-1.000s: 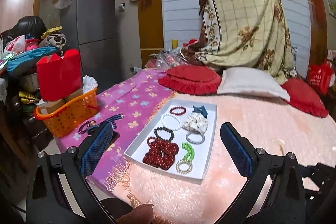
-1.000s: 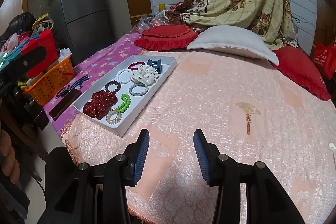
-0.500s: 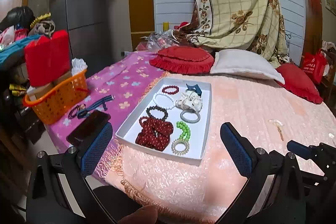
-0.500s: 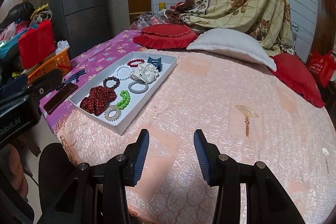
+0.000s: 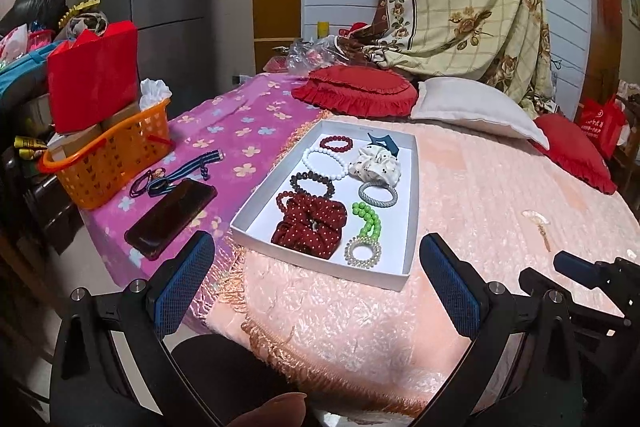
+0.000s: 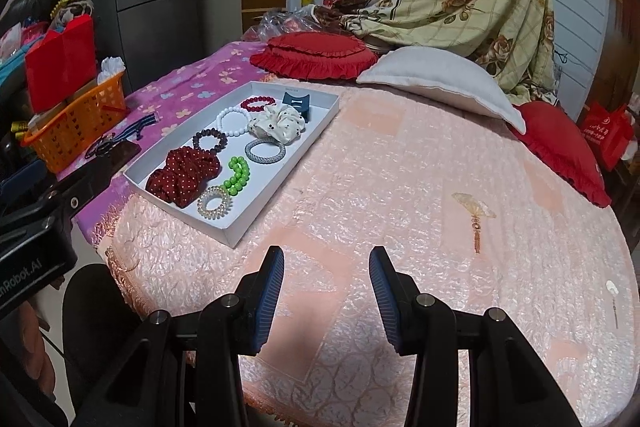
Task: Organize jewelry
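- I see the white tray [image 5: 412,195] lying on the pink quilted cover [image 5: 480,195], near its left edge, beside the purple flowered blanket [image 5: 240,131].
- In the tray's far end sit a dark red bead bracelet [image 5: 337,143] and a blue hair claw [image 5: 383,141], with a white bead bracelet [image 5: 325,163] and a cream dotted scrunchie [image 5: 376,165] just nearer.
- Mid-tray I make out a dark brown bead bracelet [image 5: 312,183] and a grey coil hair tie [image 5: 377,194].
- At the near end lies a dark red polka-dot scrunchie [image 5: 310,225], partly over another red bead string; beside it are green beads [image 5: 366,221] touching a clear coil hair tie [image 5: 363,253].
- My left gripper [image 5: 318,275] hovers just short of the tray's near edge, jaws spread wide, holding nothing.
- My right gripper [image 6: 326,283] hangs over bare quilt to the right of the tray, jaws moderately apart and empty.
- A dark phone [image 5: 172,217] and an orange basket [image 5: 108,163] rest on the purple blanket, apart from the tray.
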`<state>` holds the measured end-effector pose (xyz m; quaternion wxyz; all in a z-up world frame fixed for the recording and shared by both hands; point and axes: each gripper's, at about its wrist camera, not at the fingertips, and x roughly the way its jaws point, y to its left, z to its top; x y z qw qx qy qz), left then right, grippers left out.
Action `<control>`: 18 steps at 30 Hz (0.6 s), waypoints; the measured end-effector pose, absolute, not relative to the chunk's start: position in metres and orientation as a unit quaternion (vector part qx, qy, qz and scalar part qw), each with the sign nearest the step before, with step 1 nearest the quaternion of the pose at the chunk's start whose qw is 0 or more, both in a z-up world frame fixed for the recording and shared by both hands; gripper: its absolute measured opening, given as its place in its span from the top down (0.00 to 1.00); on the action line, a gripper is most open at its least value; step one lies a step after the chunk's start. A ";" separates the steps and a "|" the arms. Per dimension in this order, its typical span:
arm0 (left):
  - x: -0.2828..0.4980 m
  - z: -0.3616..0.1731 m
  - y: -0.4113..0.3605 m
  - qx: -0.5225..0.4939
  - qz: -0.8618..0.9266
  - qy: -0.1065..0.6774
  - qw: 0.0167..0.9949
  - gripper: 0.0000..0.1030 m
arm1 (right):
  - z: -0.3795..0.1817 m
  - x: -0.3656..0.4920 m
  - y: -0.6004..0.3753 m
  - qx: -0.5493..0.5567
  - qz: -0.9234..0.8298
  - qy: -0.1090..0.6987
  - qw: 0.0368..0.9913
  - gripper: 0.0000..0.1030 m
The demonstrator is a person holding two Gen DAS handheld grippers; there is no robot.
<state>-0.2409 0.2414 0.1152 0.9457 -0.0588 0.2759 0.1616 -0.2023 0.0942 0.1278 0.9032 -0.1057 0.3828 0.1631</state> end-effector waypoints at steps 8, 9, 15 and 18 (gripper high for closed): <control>-0.241 0.108 0.245 -0.064 0.157 0.290 0.942 0.01 | 0.122 -0.202 0.101 -0.116 0.156 0.391 0.899 0.59; -0.241 0.107 0.244 -0.063 0.157 0.291 0.942 0.01 | 0.121 -0.202 0.101 -0.117 0.155 0.392 0.899 0.59; -0.244 0.106 0.243 -0.069 0.152 0.283 0.944 0.01 | 0.118 -0.202 0.102 -0.121 0.151 0.393 0.899 0.59; -0.245 0.108 0.241 -0.072 0.147 0.278 0.946 0.01 | 0.117 -0.201 0.100 -0.120 0.148 0.394 0.899 0.58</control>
